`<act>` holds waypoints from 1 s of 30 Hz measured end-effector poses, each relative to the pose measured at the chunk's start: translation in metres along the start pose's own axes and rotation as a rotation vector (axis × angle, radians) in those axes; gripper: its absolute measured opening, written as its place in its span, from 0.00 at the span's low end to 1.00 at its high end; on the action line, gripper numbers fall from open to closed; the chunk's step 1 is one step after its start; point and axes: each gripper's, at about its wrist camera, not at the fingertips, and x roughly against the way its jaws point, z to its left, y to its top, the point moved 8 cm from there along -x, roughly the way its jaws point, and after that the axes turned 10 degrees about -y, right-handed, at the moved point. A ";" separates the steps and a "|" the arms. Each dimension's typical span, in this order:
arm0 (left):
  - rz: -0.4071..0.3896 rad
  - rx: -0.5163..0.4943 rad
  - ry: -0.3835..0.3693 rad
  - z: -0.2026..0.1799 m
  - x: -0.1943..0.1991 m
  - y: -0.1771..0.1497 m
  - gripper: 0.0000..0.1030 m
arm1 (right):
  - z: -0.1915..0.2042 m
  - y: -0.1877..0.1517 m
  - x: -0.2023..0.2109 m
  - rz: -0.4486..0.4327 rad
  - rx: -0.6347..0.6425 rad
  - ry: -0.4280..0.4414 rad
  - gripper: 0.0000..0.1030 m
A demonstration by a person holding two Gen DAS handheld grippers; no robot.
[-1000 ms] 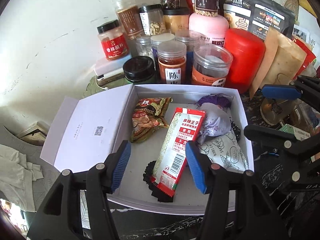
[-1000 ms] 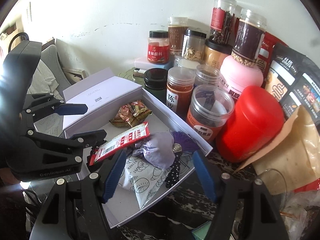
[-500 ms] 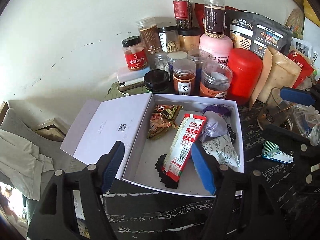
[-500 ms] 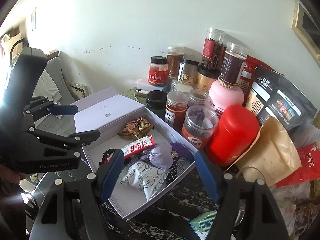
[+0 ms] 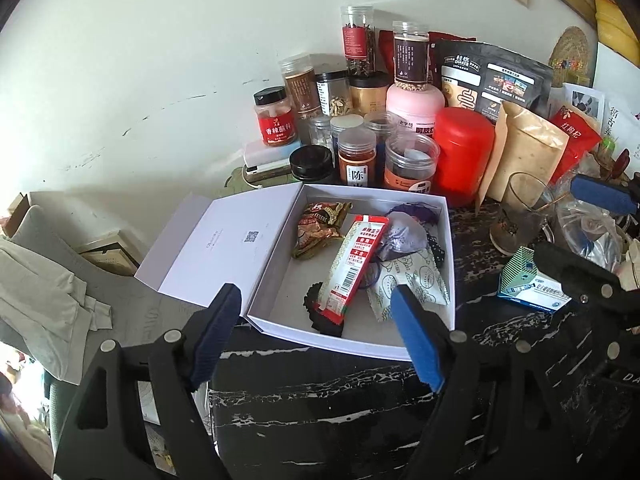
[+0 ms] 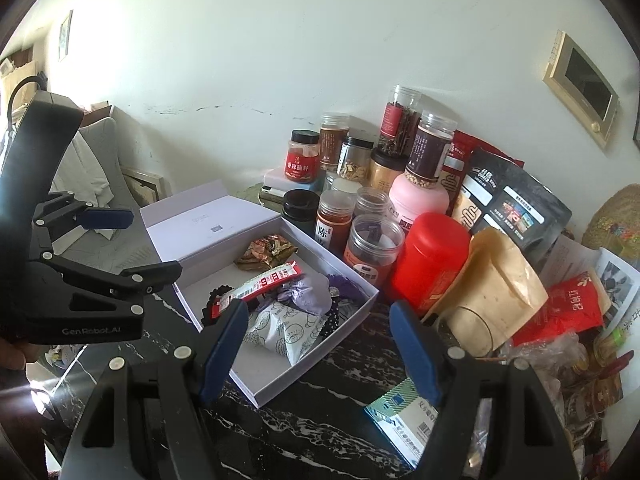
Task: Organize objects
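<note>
An open white box (image 5: 450, 280) (image 6: 320, 356) sits on the black marble table, its lid (image 5: 224, 244) folded out to the left. Inside lie a red and white snack packet (image 5: 352, 268) (image 6: 260, 286), a brown snack bag (image 5: 318, 230), a lilac cloth pouch (image 5: 400, 236) (image 6: 306, 298) and a white printed sachet (image 5: 412, 284) (image 6: 280, 330). My left gripper (image 5: 316, 338) is open and empty, held back above the box's near edge. My right gripper (image 6: 320, 350) is open and empty, above the box's right side.
Several spice jars (image 5: 356, 160), a red canister (image 5: 462, 152), a pink tub (image 5: 414, 106) and food pouches (image 5: 524, 152) crowd the wall behind the box. A teal and white medicine box (image 5: 528, 284) (image 6: 404, 420) and a glass cup (image 6: 466, 330) lie to the right.
Both grippers have pulled back and up from the box, which looks smaller now. The red and white packet stays lying in the box.
</note>
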 end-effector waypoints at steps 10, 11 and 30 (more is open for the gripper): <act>-0.017 -0.010 0.004 -0.024 0.034 -0.037 0.74 | 0.005 -0.031 0.035 -0.008 -0.023 -0.001 0.72; -0.016 -0.009 0.001 -0.027 0.037 -0.041 0.74 | 0.004 -0.034 0.038 -0.009 -0.031 -0.005 0.72; 0.011 -0.001 -0.027 -0.058 0.052 -0.114 0.74 | 0.013 -0.105 0.071 0.039 -0.080 -0.014 0.72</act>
